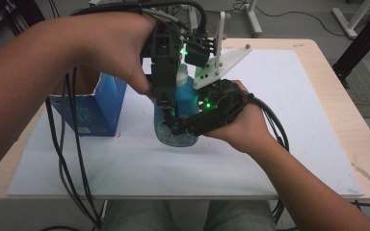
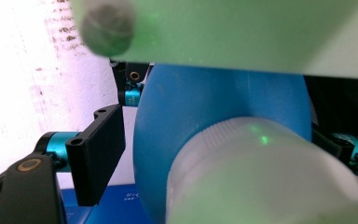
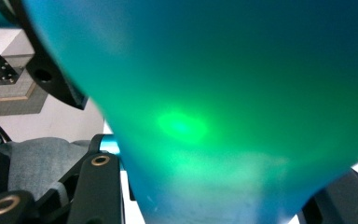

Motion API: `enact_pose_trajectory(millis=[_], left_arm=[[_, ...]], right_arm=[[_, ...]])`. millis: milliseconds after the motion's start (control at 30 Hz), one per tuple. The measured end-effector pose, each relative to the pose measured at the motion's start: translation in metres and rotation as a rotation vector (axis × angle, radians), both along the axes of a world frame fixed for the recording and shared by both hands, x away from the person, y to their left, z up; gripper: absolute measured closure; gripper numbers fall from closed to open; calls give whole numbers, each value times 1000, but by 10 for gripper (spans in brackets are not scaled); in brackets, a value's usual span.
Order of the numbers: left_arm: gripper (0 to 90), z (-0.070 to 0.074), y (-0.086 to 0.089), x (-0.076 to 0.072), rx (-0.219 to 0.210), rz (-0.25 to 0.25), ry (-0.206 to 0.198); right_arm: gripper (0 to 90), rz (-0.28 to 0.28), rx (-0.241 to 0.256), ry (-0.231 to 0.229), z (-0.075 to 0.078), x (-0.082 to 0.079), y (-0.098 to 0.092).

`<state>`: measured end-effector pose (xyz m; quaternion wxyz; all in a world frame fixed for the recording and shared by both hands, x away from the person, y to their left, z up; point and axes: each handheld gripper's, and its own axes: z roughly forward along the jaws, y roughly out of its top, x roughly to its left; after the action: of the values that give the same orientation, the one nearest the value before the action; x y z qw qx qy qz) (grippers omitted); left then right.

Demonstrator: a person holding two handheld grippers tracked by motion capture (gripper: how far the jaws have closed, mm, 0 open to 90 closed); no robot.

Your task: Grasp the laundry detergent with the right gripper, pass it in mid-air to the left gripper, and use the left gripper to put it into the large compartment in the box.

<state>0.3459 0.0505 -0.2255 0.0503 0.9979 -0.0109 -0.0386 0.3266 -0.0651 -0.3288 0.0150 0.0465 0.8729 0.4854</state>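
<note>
A blue bottle [image 1: 187, 96] with a white ribbed cap [image 1: 182, 72] stands upright on white paper in the middle of the table. My left gripper [image 1: 166, 103] comes down from above; in the left gripper view its jaws straddle the cap [image 2: 261, 172] and the bottle's shoulder [image 2: 214, 102], and a thin gap shows beside the left finger [image 2: 95, 154]. My right gripper [image 1: 178, 127] reaches in from the right and is shut on the bottle's lower body. Up close the bottle [image 3: 214, 93] sits between that gripper's fingers [image 3: 98, 191].
An opened blue carton [image 1: 99, 108] stands to the left of the bottle. White paper [image 1: 279, 86] covers most of the wooden table [image 1: 327, 96]. Cables [image 1: 72, 159] hang off the front left edge. The right gripper's pale plate [image 1: 219, 65] juts up behind the bottle.
</note>
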Motion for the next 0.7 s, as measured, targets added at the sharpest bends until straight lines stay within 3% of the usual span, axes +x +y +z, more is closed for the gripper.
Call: enact_pose_trajectory(millis=[700], left_arm=[[280,-2,-2,-1,2,-7,16]], right_arm=[[465,-7,-1,8,0,-1,1]])
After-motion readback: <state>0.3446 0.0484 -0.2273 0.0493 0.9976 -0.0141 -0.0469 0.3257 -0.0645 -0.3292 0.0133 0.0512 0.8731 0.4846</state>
